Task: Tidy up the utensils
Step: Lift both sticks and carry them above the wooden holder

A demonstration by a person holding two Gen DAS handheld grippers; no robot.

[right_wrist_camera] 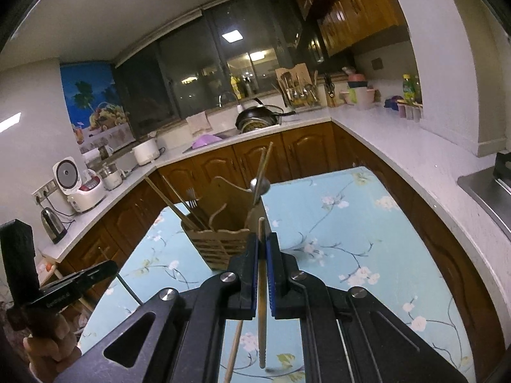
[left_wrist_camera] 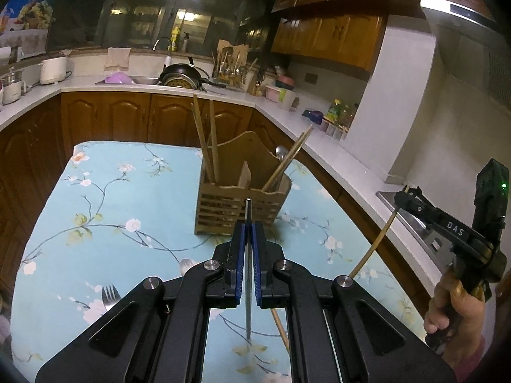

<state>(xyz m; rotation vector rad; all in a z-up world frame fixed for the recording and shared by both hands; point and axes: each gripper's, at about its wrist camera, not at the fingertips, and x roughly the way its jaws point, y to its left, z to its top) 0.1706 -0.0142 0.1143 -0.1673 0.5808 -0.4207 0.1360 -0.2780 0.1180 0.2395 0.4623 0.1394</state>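
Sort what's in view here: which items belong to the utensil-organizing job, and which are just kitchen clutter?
Job items:
- slatted wooden utensil holder
- thin metal utensil clamped in left gripper
- wooden chopstick clamped in right gripper
- silver fork on the tablecloth

Lying about:
- black frying pan
- white rice cooker
- steel kettle

1. The left gripper [left_wrist_camera: 248,239] points forward and slightly down, its blue-padded fingers [left_wrist_camera: 240,255] clamped together.
2. The right gripper [right_wrist_camera: 262,249] is angled the same way, fingers [right_wrist_camera: 273,271] pressed together.
3. A hand [left_wrist_camera: 453,309] grips the right gripper's handle.
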